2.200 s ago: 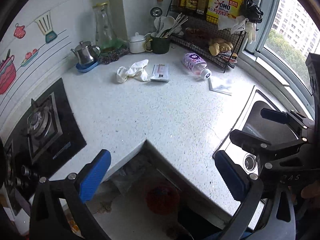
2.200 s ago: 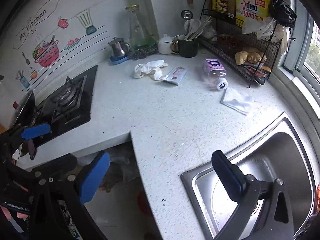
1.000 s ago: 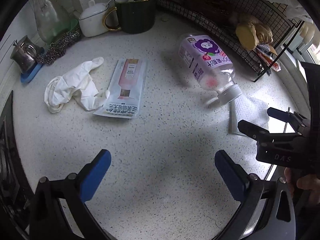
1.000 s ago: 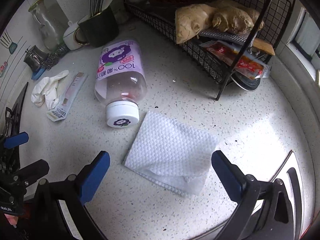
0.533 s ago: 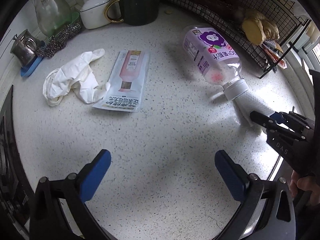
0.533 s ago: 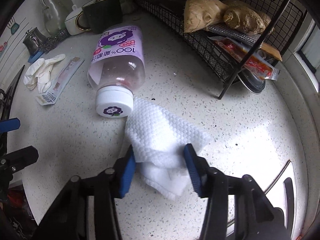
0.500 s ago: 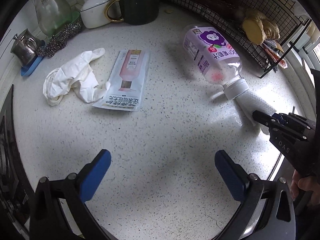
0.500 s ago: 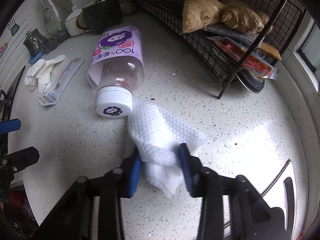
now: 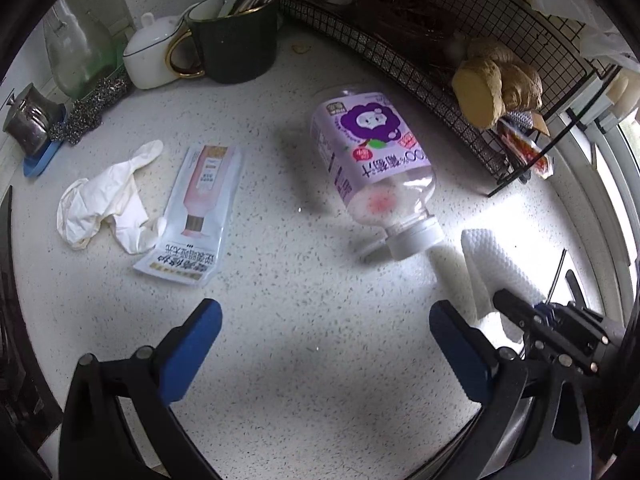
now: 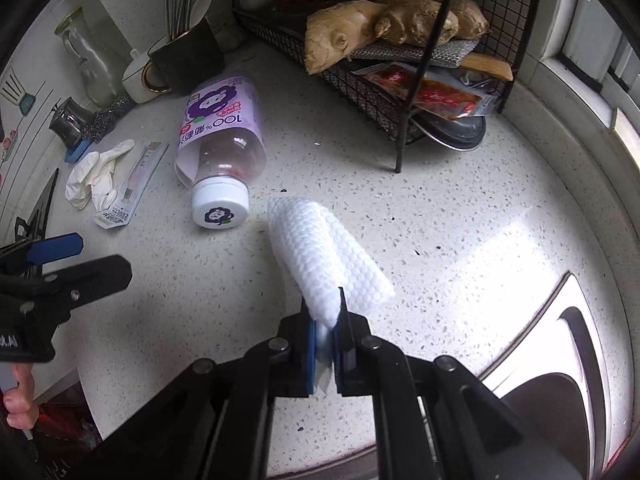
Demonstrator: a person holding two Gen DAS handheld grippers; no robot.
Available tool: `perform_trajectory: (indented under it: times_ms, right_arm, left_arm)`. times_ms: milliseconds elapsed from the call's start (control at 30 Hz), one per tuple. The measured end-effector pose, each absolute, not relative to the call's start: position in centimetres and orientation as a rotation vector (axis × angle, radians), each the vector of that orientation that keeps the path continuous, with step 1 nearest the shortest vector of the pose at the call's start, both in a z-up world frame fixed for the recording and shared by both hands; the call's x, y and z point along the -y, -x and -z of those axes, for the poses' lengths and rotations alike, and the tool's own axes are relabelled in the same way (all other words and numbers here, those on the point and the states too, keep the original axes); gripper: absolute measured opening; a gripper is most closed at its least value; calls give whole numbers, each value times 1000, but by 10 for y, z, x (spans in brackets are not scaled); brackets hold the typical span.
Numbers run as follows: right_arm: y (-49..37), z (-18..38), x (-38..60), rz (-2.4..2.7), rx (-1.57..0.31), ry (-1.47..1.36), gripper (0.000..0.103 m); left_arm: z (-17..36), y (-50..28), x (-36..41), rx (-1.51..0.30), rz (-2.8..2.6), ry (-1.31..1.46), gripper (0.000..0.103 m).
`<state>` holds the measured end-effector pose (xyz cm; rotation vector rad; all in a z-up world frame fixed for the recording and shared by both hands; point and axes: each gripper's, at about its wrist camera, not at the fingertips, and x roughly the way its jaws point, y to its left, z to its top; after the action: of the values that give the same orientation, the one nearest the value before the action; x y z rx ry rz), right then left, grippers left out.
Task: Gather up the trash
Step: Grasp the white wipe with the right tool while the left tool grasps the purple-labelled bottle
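Right tool (image 10: pixel 326 330) pinches white paper towel (image 10: pixel 320 256) above speckled counter (image 10: pixel 460 208)

A folded white paper towel with a dimpled weave (image 10: pixel 320 256) is pinched at its lower end between blue pads, its free end raised toward a clear plastic juice bottle with a purple label and white cap (image 10: pixel 221 150). The bottle lies on its side on the speckled white countertop (image 10: pixel 460 208). Farther left lie a crumpled white rubber glove (image 9: pixel 102 204) and, touching it, a flat printed sachet (pink tube pictured) (image 9: pixel 196 216).
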<state>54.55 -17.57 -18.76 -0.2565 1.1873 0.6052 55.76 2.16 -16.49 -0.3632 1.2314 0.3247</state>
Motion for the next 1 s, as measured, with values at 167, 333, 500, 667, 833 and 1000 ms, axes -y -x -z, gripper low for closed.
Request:
perform_trajectory:
  times_ms: [167, 333, 500, 667, 833, 1000]
  right_arm:
    - [-542, 183, 190, -580, -1180, 261, 6]
    - [-543, 185, 193, -562, -1176, 268, 6]
    - [-550, 185, 190, -558, -1173, 261, 6]
    - [-557, 185, 191, -551, -1168, 236, 6]
    - [-560, 189, 198, -562, -1179, 219, 6]
    - [-563, 193, 207, -582, -1187, 184, 6]
  left_arm:
    - [160, -587, -28, -1209, -338, 435, 103]
    - [157, -628, -27, -1223, -333, 404, 103]
    - [164, -666, -24, -1233, -379, 362, 103]
    - [182, -686, -32, -1237, -400, 388, 103]
    - [195, -698, -46, -1257, -421, 409, 103]
    - [208, -712, -50, -1298, -391, 384, 89]
